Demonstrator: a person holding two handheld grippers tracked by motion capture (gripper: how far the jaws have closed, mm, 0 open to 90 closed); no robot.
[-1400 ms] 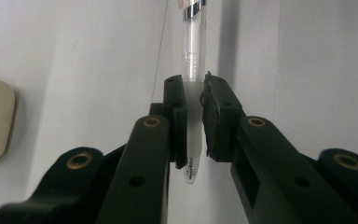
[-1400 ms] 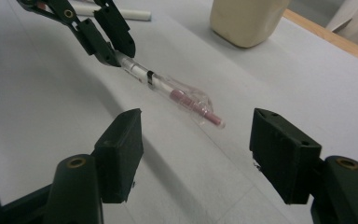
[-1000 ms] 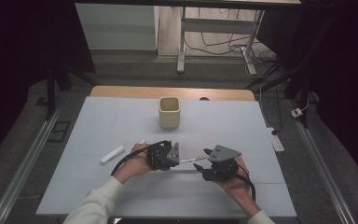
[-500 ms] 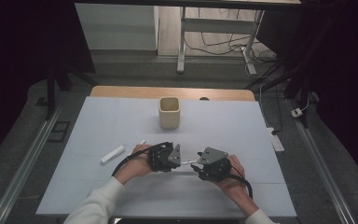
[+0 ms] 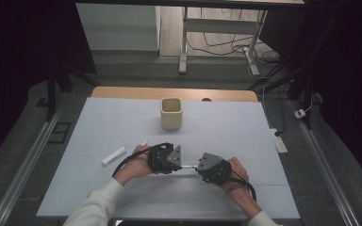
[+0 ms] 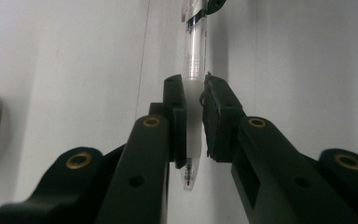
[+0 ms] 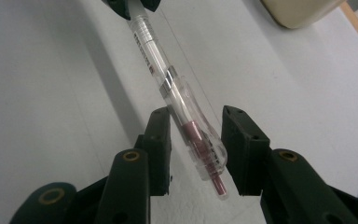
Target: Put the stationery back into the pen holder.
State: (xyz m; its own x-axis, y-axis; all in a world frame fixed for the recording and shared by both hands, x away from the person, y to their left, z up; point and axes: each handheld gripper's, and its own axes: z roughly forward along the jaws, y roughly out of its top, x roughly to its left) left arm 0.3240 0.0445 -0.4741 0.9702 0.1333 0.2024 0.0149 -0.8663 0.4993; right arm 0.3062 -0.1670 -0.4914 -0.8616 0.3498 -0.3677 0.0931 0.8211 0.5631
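A clear pen (image 6: pixel 193 56) with a red refill hangs level just above the pale table (image 5: pixel 122 122). My left gripper (image 6: pixel 195 107) is shut on its frosted grip, with the tip poking out behind the pads. My right gripper (image 7: pixel 196 140) faces it from the right, and its jaws straddle the pen (image 7: pixel 168 79) at the clip and button end. They have just been closing, and a thin gap still shows on each side. In the high view the pen (image 5: pixel 188 165) bridges the left gripper (image 5: pixel 181 163) and the right gripper (image 5: pixel 196 167).
A cream square cup (image 5: pixel 171 113) stands upright at the table's far middle. A white stick (image 5: pixel 114 155) lies left of the left hand, with a smaller white piece (image 5: pixel 143 143) near it. The table's front edge is close below both forearms.
The right gripper has moved a little left towards the left gripper, and its jaws now sit around the pen's free end. The left gripper and the pen have stayed put.
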